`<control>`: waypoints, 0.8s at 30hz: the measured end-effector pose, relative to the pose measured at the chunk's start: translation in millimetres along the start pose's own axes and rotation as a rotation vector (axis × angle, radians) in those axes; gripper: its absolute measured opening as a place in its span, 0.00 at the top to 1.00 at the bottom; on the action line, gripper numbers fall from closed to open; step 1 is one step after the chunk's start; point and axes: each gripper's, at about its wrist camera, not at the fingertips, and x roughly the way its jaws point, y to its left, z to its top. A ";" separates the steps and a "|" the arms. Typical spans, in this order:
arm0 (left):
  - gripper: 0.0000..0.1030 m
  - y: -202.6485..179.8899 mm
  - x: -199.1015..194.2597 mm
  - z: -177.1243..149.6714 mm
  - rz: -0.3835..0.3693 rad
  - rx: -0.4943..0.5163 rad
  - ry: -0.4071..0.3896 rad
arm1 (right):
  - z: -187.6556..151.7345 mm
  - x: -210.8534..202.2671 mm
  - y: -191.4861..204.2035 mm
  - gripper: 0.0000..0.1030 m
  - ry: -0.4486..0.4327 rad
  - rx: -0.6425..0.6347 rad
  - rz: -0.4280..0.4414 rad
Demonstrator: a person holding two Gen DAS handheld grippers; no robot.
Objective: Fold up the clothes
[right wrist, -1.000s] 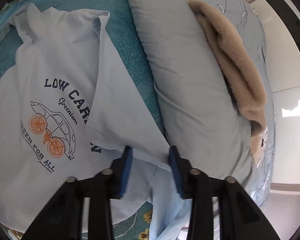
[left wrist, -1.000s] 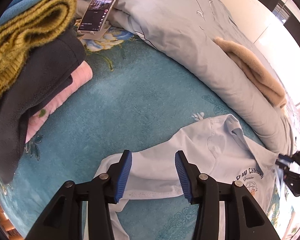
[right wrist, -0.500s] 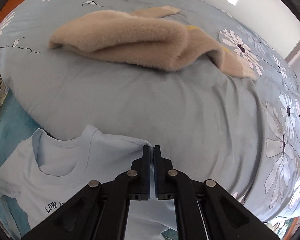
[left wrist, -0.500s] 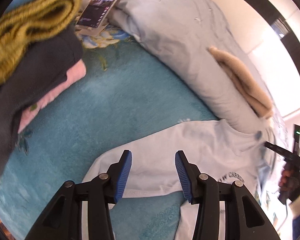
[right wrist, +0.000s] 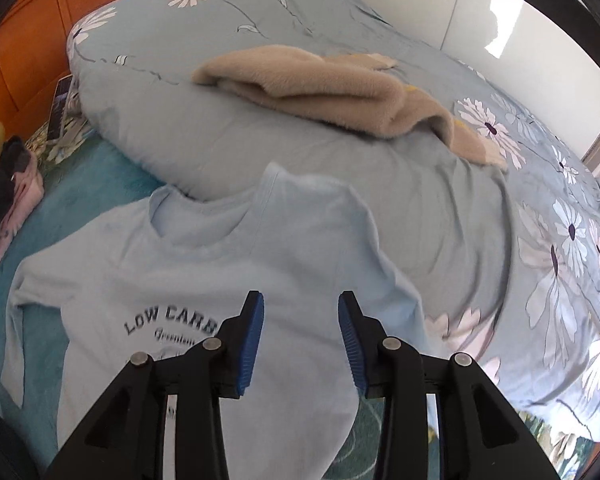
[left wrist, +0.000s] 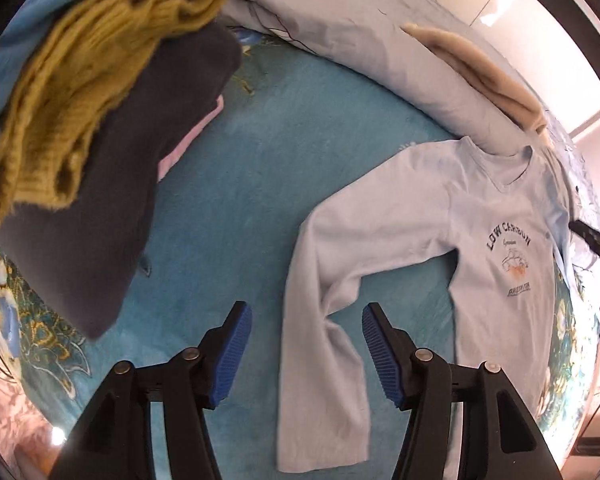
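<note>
1. Pale blue long-sleeved shirt [left wrist: 496, 216] lies print side up on the teal blanket [left wrist: 260, 168] of the bed, collar against the flowered duvet [right wrist: 440, 216]. The sleeve on its left-tongs side runs out from the shoulder, then bends back alongside the body.
2. In the right wrist view the other shoulder rides up onto the duvet's edge; that sleeve's end is hidden behind the tongs.
3. Left tongs [left wrist: 306, 354]: spread wide, nothing between the pads, poised over the bent sleeve.
4. Right tongs [right wrist: 300, 340]: also spread wide, gripping nothing, above the shirt's chest near the print.
5. Stack of clothes [left wrist: 100, 92] sits well apart on the blanket: olive knit on top, dark and pink pieces beneath. A tan fleece [right wrist: 324, 88] lies bunched on the duvet.
6. Judgement on progress: the stacked pieces look folded; the shirt is laid flat but no body fold shows, so its sleeves and body remain to fold. The fleece may need folding too.
</note>
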 end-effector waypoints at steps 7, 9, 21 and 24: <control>0.42 0.3 42.0 -25.8 -0.022 0.143 0.155 | -74.7 -30.1 4.8 0.61 0.054 0.058 0.030; 0.42 -4.5 55.1 -30.5 -0.017 0.191 0.199 | -86.1 -38.4 6.2 0.61 0.070 0.083 0.034; 0.98 -21.1 49.6 -33.2 0.024 0.176 0.220 | -94.9 -74.1 26.4 0.61 0.043 0.139 0.038; 0.98 -16.9 29.9 -27.2 0.102 0.155 0.169 | -92.8 -74.7 22.0 0.61 0.027 0.201 0.064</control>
